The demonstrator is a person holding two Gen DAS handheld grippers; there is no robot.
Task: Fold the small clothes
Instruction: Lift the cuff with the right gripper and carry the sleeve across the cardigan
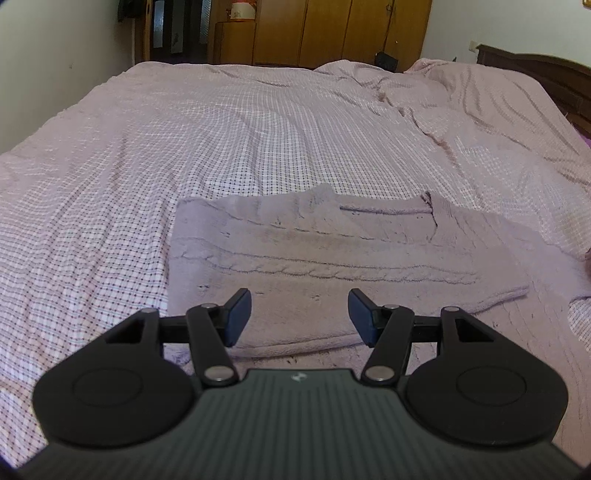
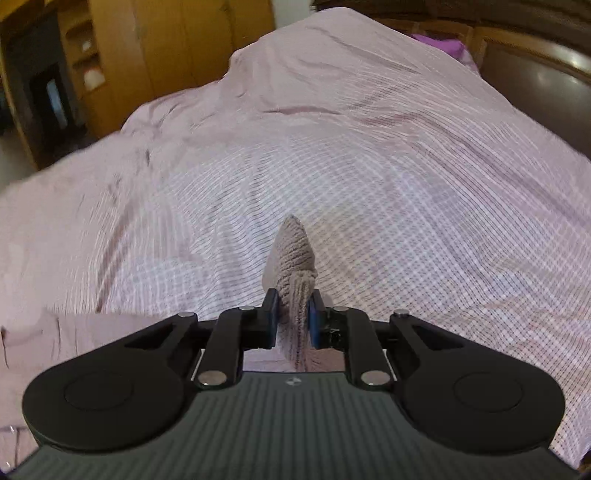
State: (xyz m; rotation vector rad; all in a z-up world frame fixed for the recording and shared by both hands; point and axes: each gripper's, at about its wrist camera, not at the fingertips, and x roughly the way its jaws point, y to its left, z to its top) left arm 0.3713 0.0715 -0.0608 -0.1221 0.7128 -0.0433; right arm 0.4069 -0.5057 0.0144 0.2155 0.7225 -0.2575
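A pale mauve cable-knit sweater [image 1: 317, 258] lies partly folded on the checked bedspread [image 1: 184, 147], seen in the left wrist view. My left gripper [image 1: 300, 317] hovers just above the sweater's near edge, open, with nothing between its fingers. In the right wrist view my right gripper [image 2: 292, 321] is shut on a bunched piece of the same knit [image 2: 295, 258], which sticks up past the fingertips in a point. The picture there is blurred by motion. More of the sweater [image 2: 66, 339] shows at the lower left of that view.
The bed is wide, with rumpled covers at the far right [image 1: 480, 110]. Wooden wardrobes [image 1: 332, 29] stand behind the bed, and a dark headboard [image 1: 546, 77] at the right. A purple cloth [image 2: 443, 46] lies by the far bed edge.
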